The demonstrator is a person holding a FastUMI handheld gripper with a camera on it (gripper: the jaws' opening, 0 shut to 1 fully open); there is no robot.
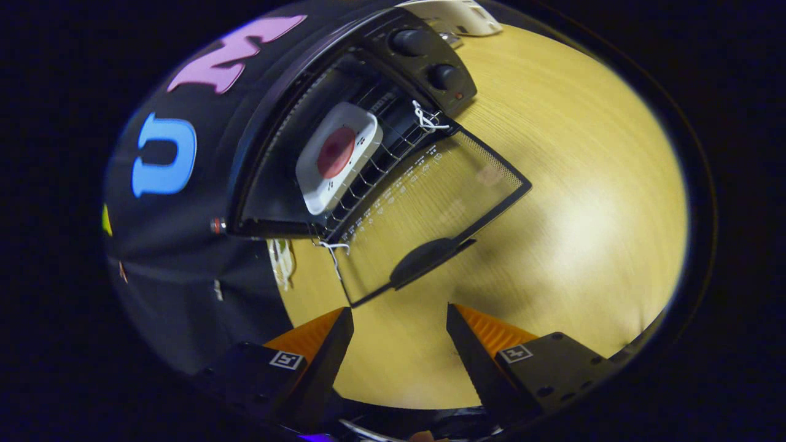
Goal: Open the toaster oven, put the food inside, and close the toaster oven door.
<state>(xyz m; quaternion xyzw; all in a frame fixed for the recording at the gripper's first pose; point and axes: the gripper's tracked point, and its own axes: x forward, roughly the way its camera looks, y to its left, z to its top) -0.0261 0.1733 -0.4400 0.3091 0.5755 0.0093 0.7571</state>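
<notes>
the toaster oven (288, 153) stood open well beyond the tongs (399, 322), its cavity facing them. inside, a white tray (339, 156) carrying a round red piece of food (336, 152) sat on the wire rack (393, 153), toward the front of the cavity and apart from the walls. the rack's front edge reached the mouth of the oven, where it met the hinge line of the glass door (430, 209). that door lay folded down flat over the wooden table (583, 215), the wood showing through the pane, and its dark handle (424, 261) sat on the door's near edge, just ahead of the tongs. white ties (427, 118) showed at the door's two hinge corners. two dark knobs (411, 43) sat on the oven's control panel, to the right of the cavity. the tongs stood wide apart with nothing between them, bare tabletop showing in the gap, and both tips stayed short of the handle without touching it. to the right of the door and the tongs, the tabletop lay open. a pale object (460, 15) rested on the table beyond the oven, too blurred to identify. the dark booth wall (178, 270) hung to the left of the oven.
</notes>
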